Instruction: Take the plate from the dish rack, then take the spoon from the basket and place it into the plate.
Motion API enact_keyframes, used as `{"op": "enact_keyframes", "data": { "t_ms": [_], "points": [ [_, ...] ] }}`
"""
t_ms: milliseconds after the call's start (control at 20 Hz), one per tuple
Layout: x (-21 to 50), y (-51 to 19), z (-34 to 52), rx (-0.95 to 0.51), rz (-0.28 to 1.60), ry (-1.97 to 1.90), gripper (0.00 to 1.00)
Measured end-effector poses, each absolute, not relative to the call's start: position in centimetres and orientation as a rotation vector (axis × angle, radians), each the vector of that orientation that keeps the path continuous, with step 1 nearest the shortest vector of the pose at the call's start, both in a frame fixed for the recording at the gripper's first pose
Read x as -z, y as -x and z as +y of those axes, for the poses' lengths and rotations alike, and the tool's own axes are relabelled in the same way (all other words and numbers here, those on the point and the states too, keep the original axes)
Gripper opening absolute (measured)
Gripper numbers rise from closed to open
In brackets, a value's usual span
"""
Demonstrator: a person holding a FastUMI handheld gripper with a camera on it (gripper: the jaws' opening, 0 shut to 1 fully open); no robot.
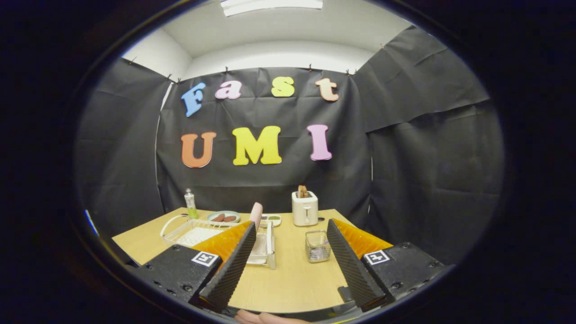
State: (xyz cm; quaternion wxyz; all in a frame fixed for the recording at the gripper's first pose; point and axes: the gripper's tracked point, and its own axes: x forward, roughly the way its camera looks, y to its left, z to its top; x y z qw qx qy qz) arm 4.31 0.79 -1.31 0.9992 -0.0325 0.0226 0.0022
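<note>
Tongs gape above table; plate stands upright in rack.

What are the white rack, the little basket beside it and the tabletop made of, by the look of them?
The dish rack looks like thin white coated wire, judging by its open grid and looped rim. The basket seems to be bare shiny metal mesh, see-through and glinting. The table looks like pale wood or wood-look laminate, smooth and matte; which one is unclear. The gripper hangs open above the table, holding nothing.

Gripper fingers spread wide (nothing between them), a hand underneath.
</note>
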Motion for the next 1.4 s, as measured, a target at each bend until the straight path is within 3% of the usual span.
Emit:
{"op": "enact_keyframes", "data": {
  "t_ms": [450,750,1050,1150,1200,1400],
  "points": [
    [-0.1,-17.8,8.9,-0.131,0.351,0.252,1.0],
    [2.6,-28.2,11.4,-0.025,0.72,0.367,1.0],
    [4.8,-31.4,10.1,0.195,0.962,0.543,0.97],
    [4.4,-32.3,10.2,0.248,0.975,0.534,0.91],
    [4.3,-32.1,10.3,0.27,0.999,0.505,0.81],
    [4.8,-32.5,10.0,0.34,1.049,0.43,0.53]
  ]
}}
